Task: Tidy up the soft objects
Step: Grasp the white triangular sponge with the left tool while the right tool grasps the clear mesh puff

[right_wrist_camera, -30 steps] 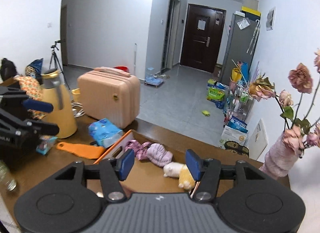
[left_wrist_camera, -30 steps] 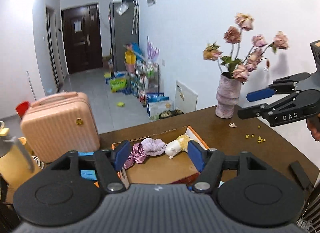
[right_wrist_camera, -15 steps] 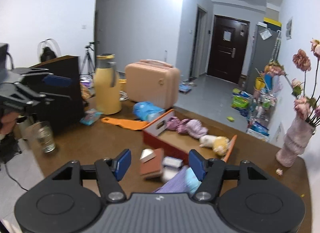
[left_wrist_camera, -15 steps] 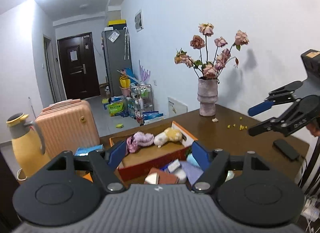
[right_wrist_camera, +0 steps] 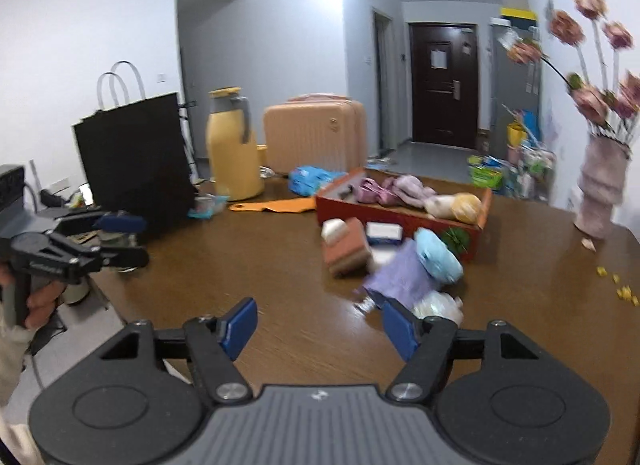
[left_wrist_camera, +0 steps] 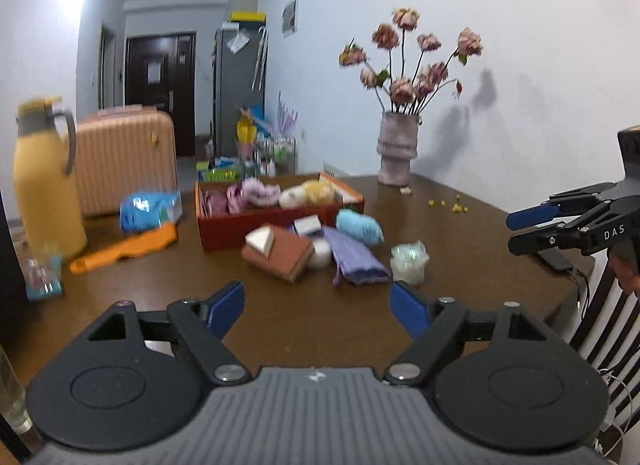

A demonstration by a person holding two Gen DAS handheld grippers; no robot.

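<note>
Both your left gripper [left_wrist_camera: 318, 307] and right gripper [right_wrist_camera: 320, 325] hang spread and empty above the table [left_wrist_camera: 460, 225], while loose soft items [left_wrist_camera: 352, 253] crowd just before the orange box [left_wrist_camera: 280, 221], so a careless reach could snag the brown sponge [left_wrist_camera: 280, 255].

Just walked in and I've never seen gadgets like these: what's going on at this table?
A person is tidying soft things into an orange box on the table. Some plush items already lie in it; a blue plush, a purple cloth and a white bundle wait in front. The left hand-held gripper and right hand-held gripper are open and empty above the table.
</note>
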